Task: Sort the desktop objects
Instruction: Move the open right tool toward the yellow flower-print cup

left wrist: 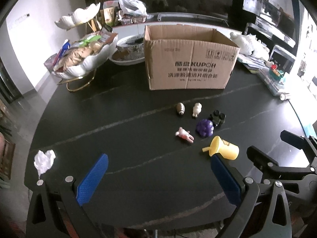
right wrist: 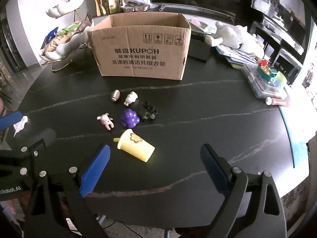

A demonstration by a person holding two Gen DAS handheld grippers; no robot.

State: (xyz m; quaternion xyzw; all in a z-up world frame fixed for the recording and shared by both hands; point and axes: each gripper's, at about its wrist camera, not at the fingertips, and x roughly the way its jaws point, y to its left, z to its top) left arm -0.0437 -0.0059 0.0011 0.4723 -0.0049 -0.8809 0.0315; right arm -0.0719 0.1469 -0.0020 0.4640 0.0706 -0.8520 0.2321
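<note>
cardboard box [right wrist: 138, 47] reads "kupoh"; left gripper [left wrist: 158, 170] and right gripper [right wrist: 155, 160] jaws wide, empty

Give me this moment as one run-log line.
left tongs: open, empty | right tongs: open, empty, above yellow cup lying on its side | cardboard box: upright, open | toys: on table, none boxed visibly

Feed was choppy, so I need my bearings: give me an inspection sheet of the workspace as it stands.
Surface: dark table, pale veins.
Job's things: yellow cup on its side; purple grapes, pink figure, white figure, toy football, black toy; open cardboard box behind.
Clutter: crumpled tissue, snack bowls, plush toy, plastic cases.
Grippers: left gripper and right gripper open, empty.
Cables: nothing seen.
Surroundings: white wall, dark shelving.
</note>
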